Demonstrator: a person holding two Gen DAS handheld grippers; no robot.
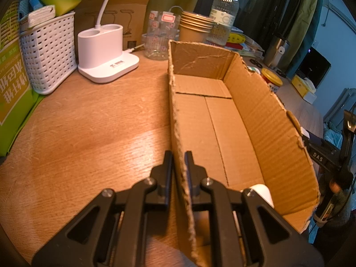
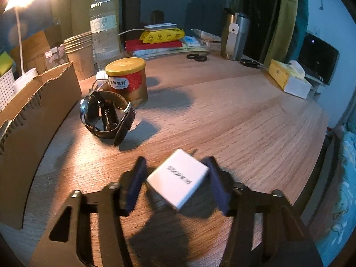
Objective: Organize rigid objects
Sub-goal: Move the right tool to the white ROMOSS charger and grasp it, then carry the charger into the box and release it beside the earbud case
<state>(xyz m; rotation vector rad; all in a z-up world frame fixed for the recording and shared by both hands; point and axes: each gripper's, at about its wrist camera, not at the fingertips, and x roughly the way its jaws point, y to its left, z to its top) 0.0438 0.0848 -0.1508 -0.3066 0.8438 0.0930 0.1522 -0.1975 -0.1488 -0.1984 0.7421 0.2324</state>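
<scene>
- Nearest the left wrist camera, the left gripper (image 1: 178, 155) straddles the near-left wall of the open cardboard box (image 1: 255, 120), one finger outside and one inside, closed to a narrow gap on that wall.
- Inside the box, a white rounded object (image 1: 263, 192) shows at the near end, partly hidden behind the gripper linkage.
- Right gripper (image 2: 175, 173): its fingers stand wide apart on either side of a white charger block (image 2: 178, 178) lying skewed on the wooden table (image 2: 244, 115); whether the pads touch it cannot be told.
- Wristwatch (image 2: 106, 115) rests on its side between the box and a yellow-lidded red tin (image 2: 126, 80).
- Background: water bottle (image 2: 103, 24), stacked paper cups (image 2: 81, 53), white desk lamp base (image 1: 106, 53), white woven basket (image 1: 49, 51).
</scene>
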